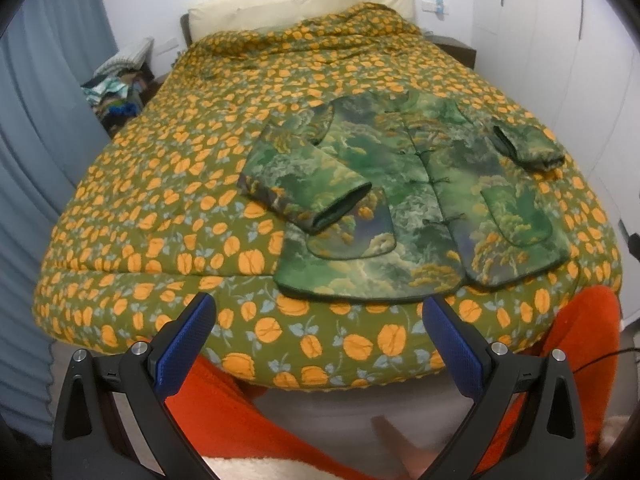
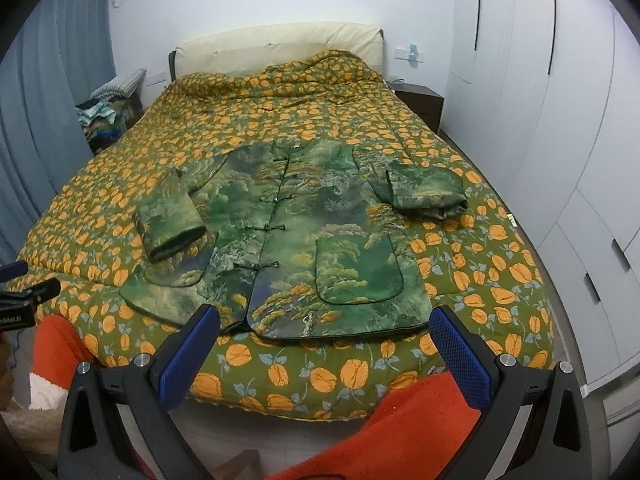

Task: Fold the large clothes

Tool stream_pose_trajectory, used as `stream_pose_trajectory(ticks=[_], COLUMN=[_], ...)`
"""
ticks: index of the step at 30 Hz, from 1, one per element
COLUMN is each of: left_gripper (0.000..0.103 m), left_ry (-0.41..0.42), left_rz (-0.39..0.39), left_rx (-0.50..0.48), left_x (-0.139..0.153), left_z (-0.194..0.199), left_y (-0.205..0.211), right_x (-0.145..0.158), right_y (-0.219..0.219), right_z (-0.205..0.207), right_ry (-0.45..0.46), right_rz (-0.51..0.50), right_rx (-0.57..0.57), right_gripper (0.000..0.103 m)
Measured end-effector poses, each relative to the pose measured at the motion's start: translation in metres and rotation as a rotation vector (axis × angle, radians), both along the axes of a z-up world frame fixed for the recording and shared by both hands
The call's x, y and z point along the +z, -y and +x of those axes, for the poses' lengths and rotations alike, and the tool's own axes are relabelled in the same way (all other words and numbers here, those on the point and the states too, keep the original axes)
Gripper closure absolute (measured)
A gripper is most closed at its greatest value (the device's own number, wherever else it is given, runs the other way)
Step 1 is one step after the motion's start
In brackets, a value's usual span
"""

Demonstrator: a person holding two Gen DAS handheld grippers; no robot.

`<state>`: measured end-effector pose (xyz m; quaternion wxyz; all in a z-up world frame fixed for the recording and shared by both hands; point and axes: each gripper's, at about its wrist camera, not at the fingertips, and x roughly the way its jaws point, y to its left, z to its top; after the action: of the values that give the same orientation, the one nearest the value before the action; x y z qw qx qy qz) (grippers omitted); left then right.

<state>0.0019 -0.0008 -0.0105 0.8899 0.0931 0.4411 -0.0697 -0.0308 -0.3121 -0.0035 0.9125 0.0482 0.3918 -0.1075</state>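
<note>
A green landscape-print padded jacket point(image 2: 304, 236) lies flat, front up, near the bed's near edge, collar at the far end. Knot buttons close its front. Both sleeves are folded inward; a patch pocket sits on each side.

Home bedroom: quilted bed point(image 2: 480, 264), wardrobe point(image 2: 580, 120).

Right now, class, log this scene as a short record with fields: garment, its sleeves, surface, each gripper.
garment: green jacket lying flat, front up, buttoned
sleeves: both folded in at the cuffs, left sleeve, right sleeve
surface: orange-patterned quilt on a bed
left gripper: open, empty, short of the hem
right gripper: open, empty
</note>
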Motion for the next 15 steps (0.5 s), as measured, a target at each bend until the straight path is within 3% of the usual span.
stream_pose_trajectory(ticks=[15], left_gripper=[0.000], left_ry=[0.010], left_rz=[-0.016], left_rx=[-0.008], left_x=[0.0053], left_z=[0.0020], left_y=[0.0005], right_x=[0.0016], right_y=[0.0071], right_z=[0.0022], right_ry=[0.008], right_rz=[0.014], right_rx=[-0.021], right_gripper=[0.000])
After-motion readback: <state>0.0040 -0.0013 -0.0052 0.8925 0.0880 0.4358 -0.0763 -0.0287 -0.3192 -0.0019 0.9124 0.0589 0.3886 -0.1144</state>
